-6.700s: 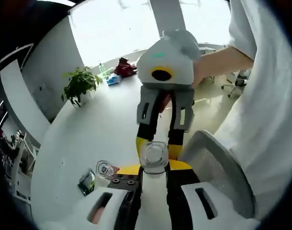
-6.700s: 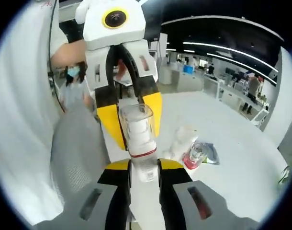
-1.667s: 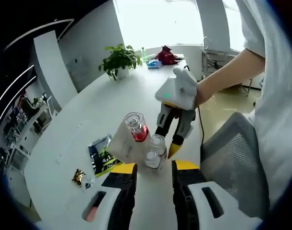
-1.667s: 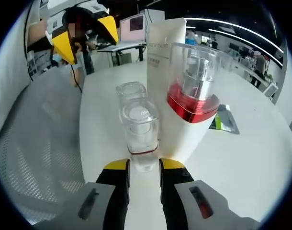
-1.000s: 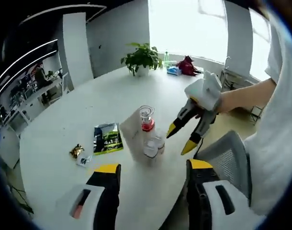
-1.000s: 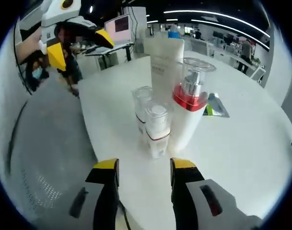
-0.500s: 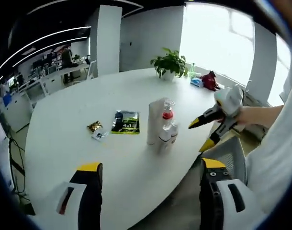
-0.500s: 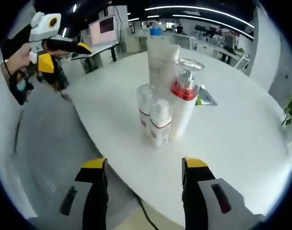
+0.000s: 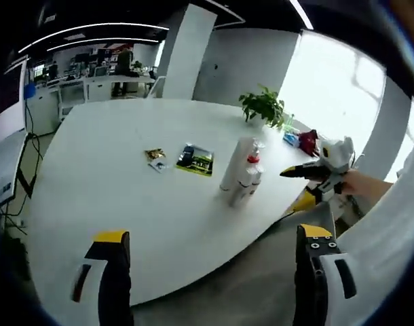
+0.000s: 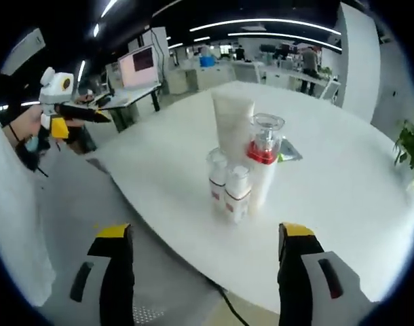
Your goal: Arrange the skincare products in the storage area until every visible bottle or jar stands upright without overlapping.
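Centre frame, the pump bottle [image 10: 263,163], tube [image 10: 231,125] and two small bottles [image 10: 229,185] stand upright; both grippers, left gripper [image 9: 210,261] and right gripper [image 10: 203,255], have backed away, jaws apart and empty — task looks finished.

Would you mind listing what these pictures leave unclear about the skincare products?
- Tube: base hidden in the right gripper view by the small bottles.
- Labels: too small to read in both views.
- Pump bottle: touching or apart from its neighbours cannot be told in the left gripper view, too distant.
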Motion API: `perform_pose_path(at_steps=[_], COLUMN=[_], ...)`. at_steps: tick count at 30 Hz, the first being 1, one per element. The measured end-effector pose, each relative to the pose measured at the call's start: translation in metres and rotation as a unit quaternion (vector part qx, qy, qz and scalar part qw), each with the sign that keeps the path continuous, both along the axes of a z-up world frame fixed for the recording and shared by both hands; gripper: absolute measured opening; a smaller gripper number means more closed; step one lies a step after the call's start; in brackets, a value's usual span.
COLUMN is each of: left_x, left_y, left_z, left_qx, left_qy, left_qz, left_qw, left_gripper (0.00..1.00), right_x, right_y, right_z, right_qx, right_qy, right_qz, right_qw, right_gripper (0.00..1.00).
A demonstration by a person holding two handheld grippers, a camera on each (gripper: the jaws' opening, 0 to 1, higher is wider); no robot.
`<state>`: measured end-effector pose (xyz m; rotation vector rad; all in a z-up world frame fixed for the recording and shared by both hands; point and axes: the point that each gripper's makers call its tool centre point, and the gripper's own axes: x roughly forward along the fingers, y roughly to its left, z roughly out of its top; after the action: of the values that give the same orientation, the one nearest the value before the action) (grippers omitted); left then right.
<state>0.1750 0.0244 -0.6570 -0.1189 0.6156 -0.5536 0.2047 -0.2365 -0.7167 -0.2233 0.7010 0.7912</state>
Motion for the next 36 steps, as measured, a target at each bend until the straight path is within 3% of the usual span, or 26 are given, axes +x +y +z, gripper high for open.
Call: perform_pose_path(at_steps=[2,3,7,10,12,17,20,23,36], left_x=[-0.002,-0.004,-0.01,-0.007,-0.004,-0.006,-0.007,-0.008,0.019], left_y=[0.005,0.007,0.025,0.047,0.065,0.087,0.087,0.073,0.034], left_z=[0.008,0.01,0.016,0.011,0.008,-0.003,-0.01,-0.009,0.009], left_qx=[-0.01,-0.019,-0.038,-0.011,0.0,-0.019,-0.007,-0.005,-0.016], left_qy=[-0.03,-0.03,-0.039,-0.055,-0.066,-0.043,-0.031,-0.031,-0.046], left_qz=[0.003,0.004,0.014,0.038,0.064,0.083,0.072,0.058,0.054], left_qw=[0.9995,0.9994,0.9984,0.9977,0.9958,0.9955,0.9969,0.9978,0.9974], left_gripper=[0.99,0.99,0.99,0.99,0.99,0.99,0.99,0.99,0.95], right_x=[0.0,-0.002,-0.01,-0.011,-0.015,-0.023,-0.023,-0.023,-0.004], right_y=[-0.001,-0.001,-0.003,-0.002,-0.005,-0.008,-0.007,-0.004,0.005], right_z=[0.004,0.006,0.012,0.017,0.017,0.013,0.012,0.008,-0.001], right_qx=[0.0,-0.002,0.0,0.033,0.03,0.019,0.026,0.025,0.033], right_qy=[-0.009,-0.012,-0.017,-0.017,-0.019,-0.015,-0.014,-0.009,0.005], right_qz=[-0.017,-0.024,-0.038,-0.063,-0.068,-0.079,-0.089,-0.093,-0.071], right_qw=[0.9998,0.9996,0.9991,0.9973,0.9971,0.9966,0.9956,0.9954,0.997], right_gripper=[0.95,1.0,1.0,1.0,1.0,1.0,0.99,0.99,0.97])
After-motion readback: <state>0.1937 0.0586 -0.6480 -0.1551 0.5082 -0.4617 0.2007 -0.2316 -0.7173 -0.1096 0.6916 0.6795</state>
